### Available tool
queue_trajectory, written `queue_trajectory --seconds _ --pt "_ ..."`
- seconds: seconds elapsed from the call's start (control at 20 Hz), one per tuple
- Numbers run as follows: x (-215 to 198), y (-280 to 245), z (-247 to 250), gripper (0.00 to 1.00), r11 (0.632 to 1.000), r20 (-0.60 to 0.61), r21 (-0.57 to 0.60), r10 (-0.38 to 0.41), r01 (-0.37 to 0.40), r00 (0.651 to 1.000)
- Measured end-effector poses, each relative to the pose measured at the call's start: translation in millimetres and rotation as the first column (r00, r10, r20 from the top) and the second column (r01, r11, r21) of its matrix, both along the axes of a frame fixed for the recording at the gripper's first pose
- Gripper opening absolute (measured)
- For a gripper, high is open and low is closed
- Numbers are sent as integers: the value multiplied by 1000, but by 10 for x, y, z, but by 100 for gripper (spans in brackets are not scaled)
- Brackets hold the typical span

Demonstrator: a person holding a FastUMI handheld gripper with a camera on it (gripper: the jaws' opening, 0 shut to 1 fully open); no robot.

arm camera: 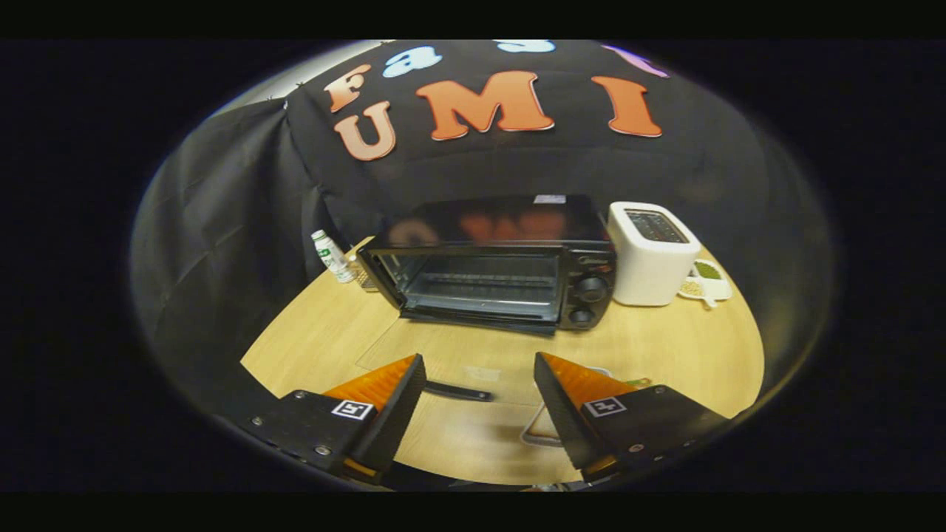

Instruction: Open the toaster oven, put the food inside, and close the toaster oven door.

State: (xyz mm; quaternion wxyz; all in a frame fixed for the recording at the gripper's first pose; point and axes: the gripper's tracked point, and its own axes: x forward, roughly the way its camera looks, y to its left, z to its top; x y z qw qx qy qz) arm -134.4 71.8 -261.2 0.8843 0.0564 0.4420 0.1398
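Hand-held gripper [480,391] hovers with fingers spread apart and empty above the surface [665,355], facing the toaster oven [495,266], whose glass door [473,362] lies open.

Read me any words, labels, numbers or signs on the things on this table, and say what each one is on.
Small white bottle with green label: print too small to read.
Pale sticker on the black toaster oven: blurred.
Oven knobs: markings too small.
Square black-and-white tags on the open gripper, its fingers apart and holding nothing: patterns, not text.
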Motion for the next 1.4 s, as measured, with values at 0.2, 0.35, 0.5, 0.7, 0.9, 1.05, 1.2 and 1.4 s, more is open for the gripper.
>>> queue_trajectory --seconds 0.2,0.35,0.5,0.7,0.9,1.05,1.2,1.4 --pt "-55 -621 -110 94 996 -32 -71 -64 61 997" --pt "-240 -894 -382 96 992 -119 -84 -104 94 987" --pt "-440 -1083 -693 96 989 -201 -79 -136 122 970" --pt "-649 -1137 -1135 98 983 -329 -26 -180 181 927" --pt "-646 -974 -1323 98 970 -393 70 -188 233 900" --pt "-650 -828 -1332 72 953 -447 131 -189 274 874" --pt "-618 -794 -1244 47 939 -491 145 -206 312 847" --pt "-477 -771 -992 35 950 -437 123 -207 286 875"
